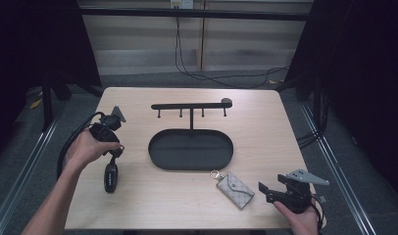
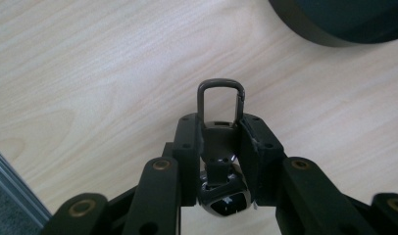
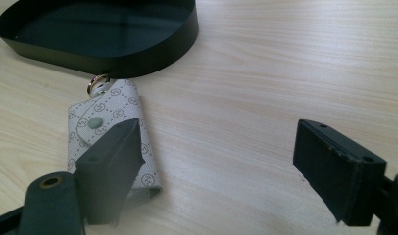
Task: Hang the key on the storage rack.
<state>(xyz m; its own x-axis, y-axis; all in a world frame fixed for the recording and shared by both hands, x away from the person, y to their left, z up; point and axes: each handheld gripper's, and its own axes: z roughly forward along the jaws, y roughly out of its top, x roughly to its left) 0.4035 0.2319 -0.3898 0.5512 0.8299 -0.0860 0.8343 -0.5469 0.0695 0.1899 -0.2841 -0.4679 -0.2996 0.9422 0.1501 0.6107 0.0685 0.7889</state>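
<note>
My left gripper (image 1: 114,154) points steeply down at the table's left side, shut on a black key fob (image 1: 110,178). In the left gripper view the jaws pinch the fob (image 2: 222,199) at its neck, and its metal clip (image 2: 205,100) sticks out past the fingertips over the wood. I cannot tell whether the fob touches the table. My right gripper (image 1: 264,192) is at the front right, open and holding nothing (image 3: 219,132). A grey patterned key pouch (image 1: 235,188) with a ring (image 3: 98,84) lies flat just left of it. The pouch (image 3: 109,117) is partly behind one finger (image 3: 111,166).
A black oval tray (image 1: 155,152) sits mid-table with a black hook rack (image 1: 191,105) standing at its back; its wall (image 3: 138,58) is just beyond the pouch. Cables trail from both grippers. The table's front edge is close to the right hand.
</note>
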